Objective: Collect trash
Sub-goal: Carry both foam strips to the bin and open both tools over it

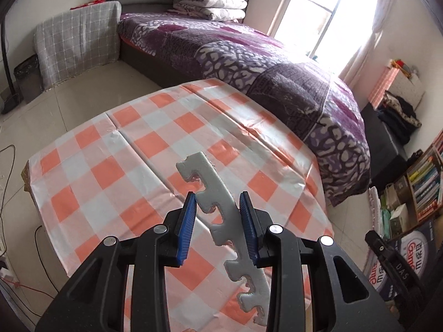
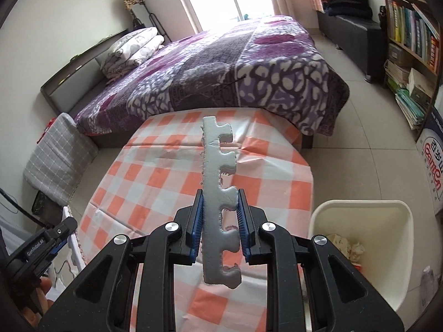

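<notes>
In the left wrist view my left gripper [image 1: 218, 197] is shut on a grey notched foam strip [image 1: 221, 215] and holds it above the orange-and-white checked table [image 1: 133, 149]. In the right wrist view my right gripper [image 2: 220, 195] is shut on another grey notched foam strip [image 2: 217, 174], upright between the blue pads [image 2: 198, 221], above the same table [image 2: 166, 171]. A white trash bin [image 2: 360, 215] with crumpled paper inside stands on the floor at the table's right. The left gripper also shows at the right wrist view's lower left [image 2: 41, 246].
A bed with a purple blanket [image 1: 249, 52] stands behind the table. A grey-checked covered seat [image 1: 77, 38] is at the bed's left. A bookshelf [image 2: 409, 33] and boxes line the right wall. Cables [image 1: 16, 249] lie on the tiled floor.
</notes>
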